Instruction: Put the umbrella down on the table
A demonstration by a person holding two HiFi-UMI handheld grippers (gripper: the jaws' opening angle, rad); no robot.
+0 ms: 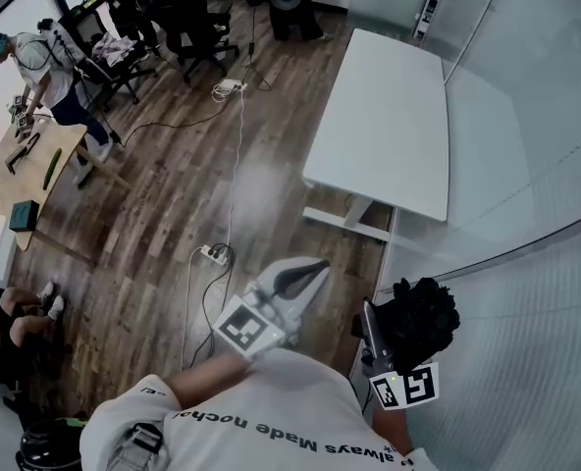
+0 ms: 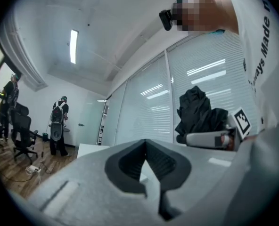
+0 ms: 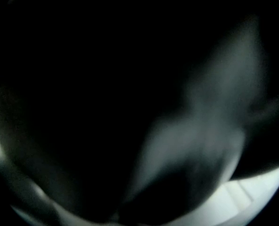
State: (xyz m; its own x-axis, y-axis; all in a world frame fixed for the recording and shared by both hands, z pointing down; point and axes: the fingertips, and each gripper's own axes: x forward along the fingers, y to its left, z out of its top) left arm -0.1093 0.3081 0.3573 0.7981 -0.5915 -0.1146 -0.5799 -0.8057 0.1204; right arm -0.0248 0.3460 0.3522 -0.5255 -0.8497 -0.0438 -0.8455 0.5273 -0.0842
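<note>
Left tool (image 1: 303, 277): jaws pressed together, nothing in them, over open wood floor (image 1: 173, 194). Right tool (image 1: 374, 334) grips the black umbrella (image 1: 423, 312), bunched at its tip near the glass wall (image 1: 526, 165). Its own view is smothered dark, jaws unseen. White tabletop (image 1: 384, 116) lies ahead, well apart.

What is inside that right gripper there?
A black folded umbrella, bunched over the right gripper. Its dark fabric fills the right gripper view, so the jaws and whichever part they hold are covered.
</note>
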